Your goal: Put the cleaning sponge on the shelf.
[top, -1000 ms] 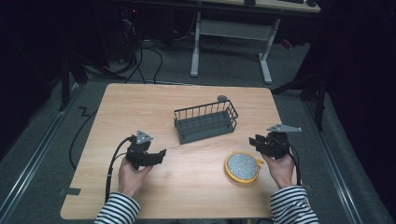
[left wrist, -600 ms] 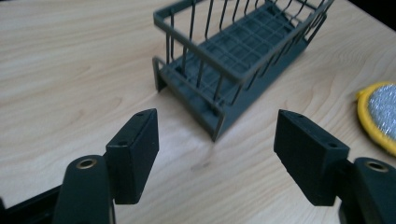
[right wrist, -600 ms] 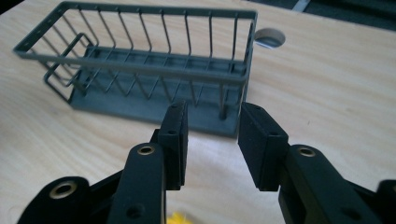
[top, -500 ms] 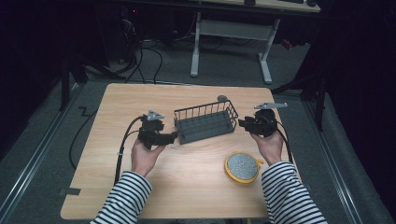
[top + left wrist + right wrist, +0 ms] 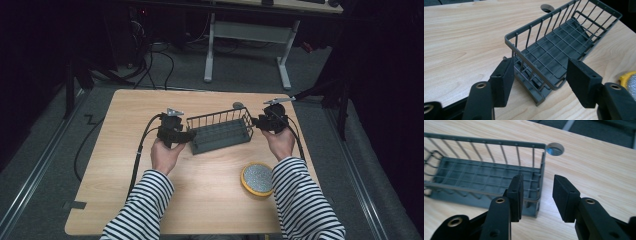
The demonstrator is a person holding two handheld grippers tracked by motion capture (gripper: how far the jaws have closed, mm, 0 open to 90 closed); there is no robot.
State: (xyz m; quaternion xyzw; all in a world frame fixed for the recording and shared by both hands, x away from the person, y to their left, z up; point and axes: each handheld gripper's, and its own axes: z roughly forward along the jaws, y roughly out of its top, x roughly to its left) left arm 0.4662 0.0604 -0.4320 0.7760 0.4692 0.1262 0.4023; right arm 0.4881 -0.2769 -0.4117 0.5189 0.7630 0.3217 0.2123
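Grey wire basket [image 5: 220, 131] — lengthwise left-right

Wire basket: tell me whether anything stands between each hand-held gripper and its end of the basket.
Nothing visible does. The left hand-held gripper has its open jaws either side of the wire basket's near end wall. The right hand-held gripper straddles the opposite end's corner. The yellow-rimmed disc lies nearer the person, out of the way.

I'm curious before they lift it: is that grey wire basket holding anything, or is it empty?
Empty. The grey wire basket shows its bare grid floor from end to end in both gripper views, with nothing lying inside.
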